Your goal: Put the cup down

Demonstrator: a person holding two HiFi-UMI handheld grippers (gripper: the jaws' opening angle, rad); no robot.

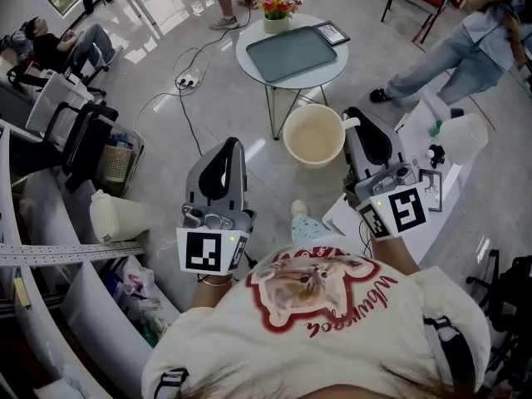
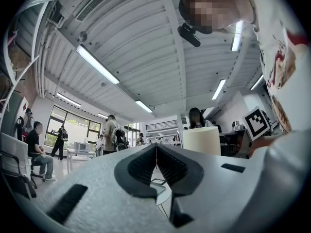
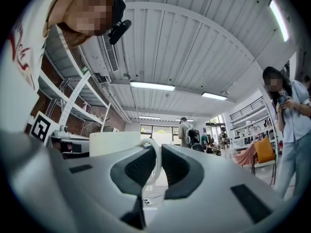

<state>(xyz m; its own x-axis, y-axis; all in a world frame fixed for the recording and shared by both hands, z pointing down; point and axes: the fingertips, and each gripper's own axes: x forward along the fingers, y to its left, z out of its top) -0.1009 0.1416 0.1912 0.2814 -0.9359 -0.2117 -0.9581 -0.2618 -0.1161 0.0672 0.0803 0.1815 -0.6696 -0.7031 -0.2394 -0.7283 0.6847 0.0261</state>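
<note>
Two claws: left claw (image 2: 156,148) clenched; right claw (image 3: 158,154) pinches cup (image 1: 314,135) handle (image 3: 154,165), per right gripper view.

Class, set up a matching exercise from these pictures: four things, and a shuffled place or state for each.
1 cup
2 left gripper
3 tray
4 flowers

A flat on the round table
B jaws together, empty
C handle clamped in the right gripper
D at the table's far edge, beside the tray

Pairs: 1-C, 2-B, 3-A, 4-D
</note>
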